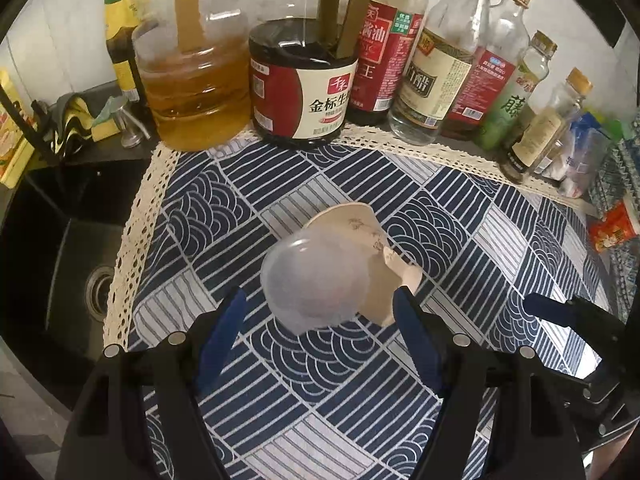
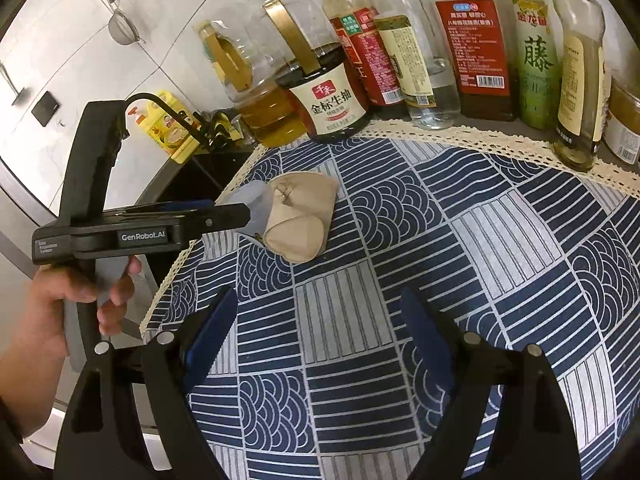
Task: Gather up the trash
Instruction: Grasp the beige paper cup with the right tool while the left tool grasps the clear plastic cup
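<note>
A crushed beige paper cup [image 1: 362, 236] lies on its side on the blue-and-white patterned cloth [image 1: 320, 380], with a clear plastic cup [image 1: 308, 284] stacked against it. My left gripper [image 1: 320, 312] is open, its blue fingers on either side of the plastic cup, just short of it. In the right wrist view the paper cup [image 2: 302, 216] and plastic cup [image 2: 254, 204] lie at the cloth's left edge, with the left gripper [image 2: 224, 210] reaching them from the left. My right gripper [image 2: 320, 312] is open and empty, above the cloth [image 2: 480, 260], nearer than the cups.
A row of sauce, vinegar and oil bottles [image 1: 304, 84] stands along the back of the cloth, also in the right wrist view [image 2: 336, 96]. A black sink [image 1: 60, 248] lies left of the cloth. Small packets [image 1: 612, 232] lie at the far right.
</note>
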